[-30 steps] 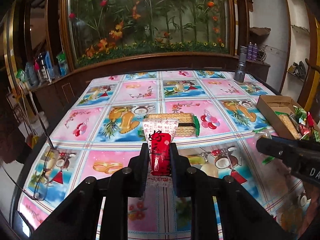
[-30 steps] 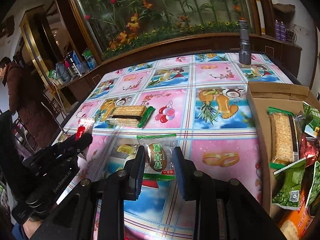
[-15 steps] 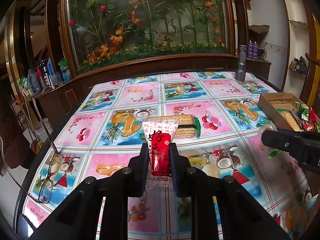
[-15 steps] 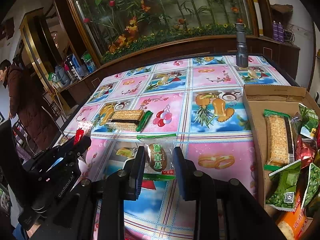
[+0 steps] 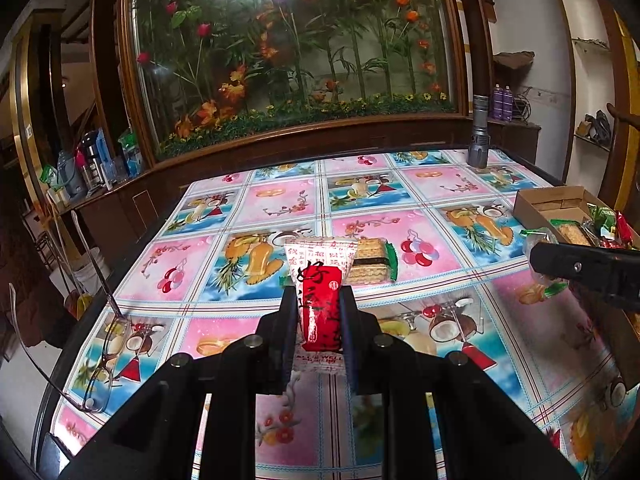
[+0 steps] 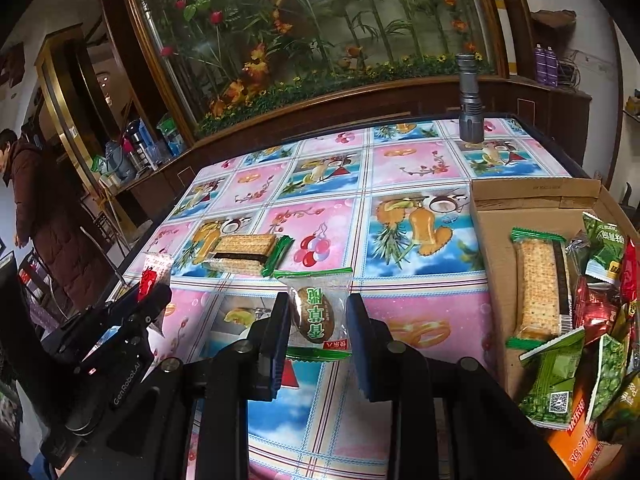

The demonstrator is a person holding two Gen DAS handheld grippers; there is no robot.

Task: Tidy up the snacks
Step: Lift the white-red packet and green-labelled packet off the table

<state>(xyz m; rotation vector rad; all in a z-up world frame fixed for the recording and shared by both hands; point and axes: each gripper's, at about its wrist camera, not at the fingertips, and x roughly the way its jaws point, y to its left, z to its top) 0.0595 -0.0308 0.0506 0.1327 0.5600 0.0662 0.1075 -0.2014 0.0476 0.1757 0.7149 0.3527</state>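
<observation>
Your left gripper (image 5: 318, 312) is clenched on the red-and-white snack packet (image 5: 321, 304), held above the tablecloth (image 5: 432, 184); its slick film could slip out. Your right gripper (image 6: 318, 314) pinches the clear-wrapped brown snack (image 6: 316, 314); rush toward the crowded cardboard box (image 6: 496, 240) and it may drop short.

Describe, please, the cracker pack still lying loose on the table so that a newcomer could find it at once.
Start from the table with its bright fruit-print cloth. Left of the cardboard box, on the cloth, lies the cracker pack. It is flat, clear-wrapped, with tan crackers, a dark filling stripe and green ends; its twin lies inside the box.
</observation>
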